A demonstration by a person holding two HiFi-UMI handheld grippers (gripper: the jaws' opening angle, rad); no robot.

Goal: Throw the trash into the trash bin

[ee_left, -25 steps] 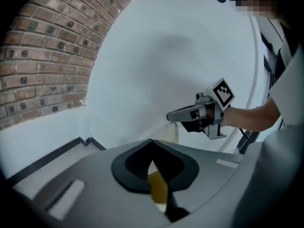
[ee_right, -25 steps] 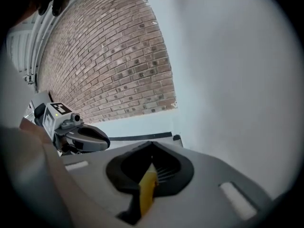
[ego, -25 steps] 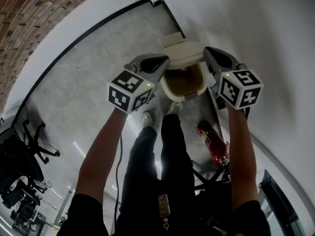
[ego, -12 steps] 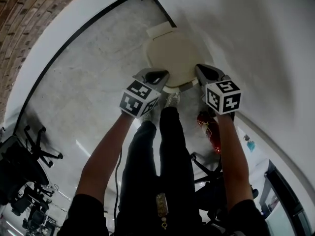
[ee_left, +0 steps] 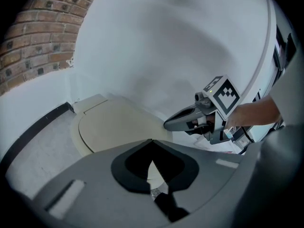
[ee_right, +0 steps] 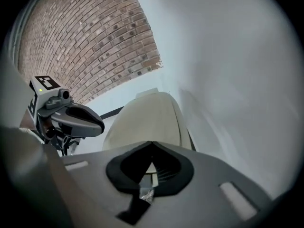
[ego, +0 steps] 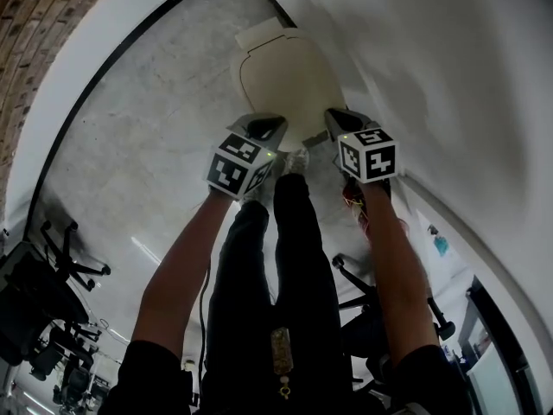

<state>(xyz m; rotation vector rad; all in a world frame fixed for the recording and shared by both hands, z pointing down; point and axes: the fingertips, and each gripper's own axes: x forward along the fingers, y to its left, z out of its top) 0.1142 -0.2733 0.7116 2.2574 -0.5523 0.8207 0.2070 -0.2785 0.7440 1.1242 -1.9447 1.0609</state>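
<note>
A cream trash bin (ego: 285,72) stands on the grey floor against the white wall, its lid down; it also shows as the bin (ee_left: 114,125) and the bin (ee_right: 147,113) in the two gripper views. My left gripper (ego: 264,126) hangs just over the bin's near rim, shut, with nothing between its jaws. My right gripper (ego: 333,119) sits level with it at the bin's right side, jaws together and empty. Each gripper view catches the other one: the right gripper (ee_left: 172,123) and the left gripper (ee_right: 97,126). No trash is in sight.
The person's legs and shoes (ego: 298,159) stand right in front of the bin. A red object (ego: 352,199) lies on the floor by the right arm, mostly hidden. Office chairs (ego: 43,271) crowd the lower left. A brick wall (ee_right: 90,42) runs along the left.
A second ago the bin's lid stood up and its brown inside showed; now the lid is down. Both grippers have sunk toward the bin's near rim.
</note>
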